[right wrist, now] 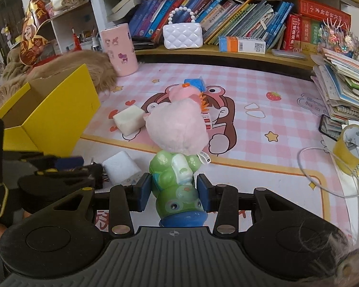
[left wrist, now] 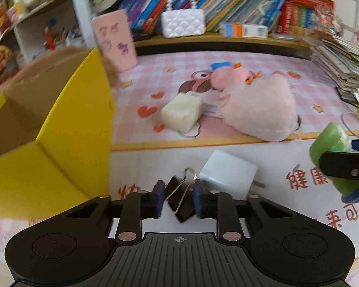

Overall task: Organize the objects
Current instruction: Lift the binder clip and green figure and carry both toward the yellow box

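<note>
My left gripper (left wrist: 178, 197) is shut on a black binder clip (left wrist: 180, 198), held just above the desk beside the open yellow box (left wrist: 67, 129). My right gripper (right wrist: 174, 191) is shut on a green frog toy bottle (right wrist: 176, 184); the bottle also shows at the right edge of the left wrist view (left wrist: 330, 143). A white block (left wrist: 227, 172) lies just ahead of the clip. A cream block (left wrist: 180, 113) and a pink plush toy (left wrist: 258, 107) lie on the pink mat. The left gripper shows at the left of the right wrist view (right wrist: 83, 167).
A pink cup (right wrist: 118, 49) and a furry brown thing (right wrist: 91, 69) stand behind the yellow box (right wrist: 47, 114). A white purse (right wrist: 182, 34) sits on the shelf with books. A book pile (right wrist: 342, 88), a tape roll (right wrist: 353, 148) and a white cable (right wrist: 323, 186) are at right.
</note>
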Motion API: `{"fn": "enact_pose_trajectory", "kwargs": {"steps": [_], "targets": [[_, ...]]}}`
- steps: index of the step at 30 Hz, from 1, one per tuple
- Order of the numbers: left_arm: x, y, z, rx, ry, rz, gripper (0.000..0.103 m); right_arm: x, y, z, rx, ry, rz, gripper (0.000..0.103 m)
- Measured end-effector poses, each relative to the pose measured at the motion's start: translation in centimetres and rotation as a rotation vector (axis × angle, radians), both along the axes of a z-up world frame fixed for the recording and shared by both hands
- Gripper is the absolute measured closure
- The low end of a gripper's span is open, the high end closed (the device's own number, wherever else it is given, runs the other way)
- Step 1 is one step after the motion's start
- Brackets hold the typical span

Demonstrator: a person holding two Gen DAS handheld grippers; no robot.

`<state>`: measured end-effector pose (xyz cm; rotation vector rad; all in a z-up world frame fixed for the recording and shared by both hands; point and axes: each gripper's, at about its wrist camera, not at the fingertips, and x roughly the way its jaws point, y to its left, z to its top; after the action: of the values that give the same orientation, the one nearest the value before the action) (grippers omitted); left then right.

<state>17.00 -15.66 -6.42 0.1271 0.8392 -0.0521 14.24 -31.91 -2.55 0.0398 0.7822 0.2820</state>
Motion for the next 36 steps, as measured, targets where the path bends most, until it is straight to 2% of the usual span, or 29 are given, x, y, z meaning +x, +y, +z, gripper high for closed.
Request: {"fn": "enact_pose_trajectory", "kwargs": {"steps": [12,15,17,19,28,36], "targets": [[0.8,-0.3,-0.7,0.044,-0.042,-0.032,0.079,-0.6,0.6,-0.1,-0.005,0.017,0.001,0.065],[1.0,-0.1,-1.1,0.046,-0.046,-0.047,0.087,-0.9,0.7,-0.1,-0.003,0.030,-0.012,0.065],[0.8,0.4,-0.8,0.020,-0.052,-0.046,0.090,-1.2,0.9,0.0,-0.008,0.026,-0.022,0.065],[0.4,0.9,-0.1,-0.011,-0.061,-0.043,0.096,-1.6,1.0,0.1,-0.007,0.019,-0.037,0.065],[-2.6,3.6,2.6,-0.139,-0.095,-0.066,0.096,-3.1,2.6,-0.3,0.018,0.053,-0.090,0.065],[-6.2,7.0,5.0,-0.223,-0.121,-0.103,0.096,-4.8,6.6,-0.3,0.027,0.075,-0.083,0.065]]}}
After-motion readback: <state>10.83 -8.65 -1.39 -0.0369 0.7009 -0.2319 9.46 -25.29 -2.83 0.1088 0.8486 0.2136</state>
